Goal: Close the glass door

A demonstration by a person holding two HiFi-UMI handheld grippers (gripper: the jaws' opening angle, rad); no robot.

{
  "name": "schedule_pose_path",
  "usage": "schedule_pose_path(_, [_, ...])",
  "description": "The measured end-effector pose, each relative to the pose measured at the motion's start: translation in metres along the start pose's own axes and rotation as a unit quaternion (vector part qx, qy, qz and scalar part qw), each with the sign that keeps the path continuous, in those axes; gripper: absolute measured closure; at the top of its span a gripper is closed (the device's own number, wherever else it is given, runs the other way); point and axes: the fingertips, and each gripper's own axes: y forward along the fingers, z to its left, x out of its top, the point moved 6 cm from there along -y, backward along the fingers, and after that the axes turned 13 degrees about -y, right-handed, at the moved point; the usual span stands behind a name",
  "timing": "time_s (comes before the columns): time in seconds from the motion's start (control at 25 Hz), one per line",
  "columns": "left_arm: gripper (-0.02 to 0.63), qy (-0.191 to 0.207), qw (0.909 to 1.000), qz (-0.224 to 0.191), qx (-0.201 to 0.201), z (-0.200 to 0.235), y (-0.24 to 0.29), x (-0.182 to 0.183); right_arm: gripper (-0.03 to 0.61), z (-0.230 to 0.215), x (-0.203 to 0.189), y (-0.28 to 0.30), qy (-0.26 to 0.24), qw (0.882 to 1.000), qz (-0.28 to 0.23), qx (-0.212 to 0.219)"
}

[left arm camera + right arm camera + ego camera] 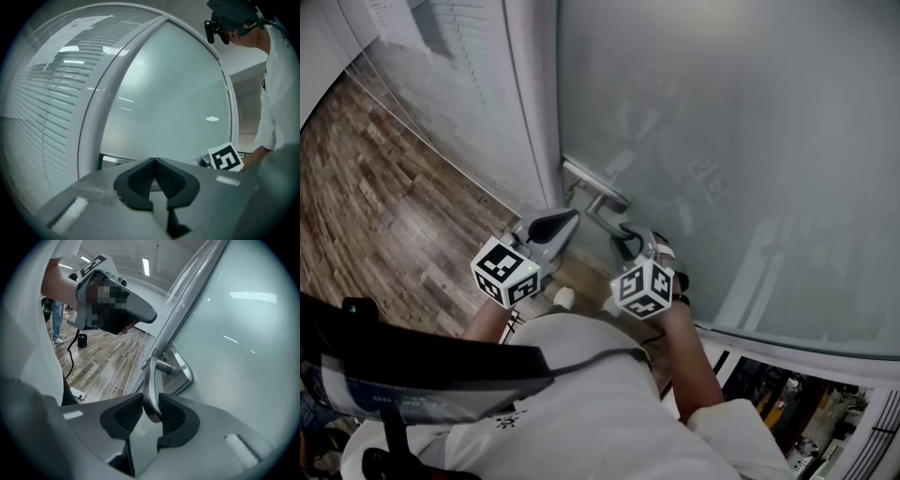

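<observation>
The frosted glass door [750, 141] fills the right of the head view, and its metal lever handle [602, 199] sits on a plate near the door's left edge. My right gripper [630, 232] is shut on the lever's free end. In the right gripper view the handle [151, 380] runs down between the two dark pads of the right gripper [151, 411]. My left gripper [565, 220] hovers just left of the handle, shut and empty. In the left gripper view the left gripper's [154, 161] pads meet at the tip, facing the door glass [168, 108].
A white door frame post [534, 103] stands left of the door, with a glass wall with blinds [459, 75] beyond it. Wood flooring [375, 216] spreads to the left. A black cable [75, 345] lies on the floor, and a person [57, 319] stands far off.
</observation>
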Motion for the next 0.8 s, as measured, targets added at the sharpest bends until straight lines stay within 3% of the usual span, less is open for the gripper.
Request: schedule_pose_path(0.8, [0.609,-0.003,0.9998,-0.003,-0.017,0.003,0.034,0.011,0.43,-0.007,-0.002,-0.023,0.057,0.998,-0.012,-0.03])
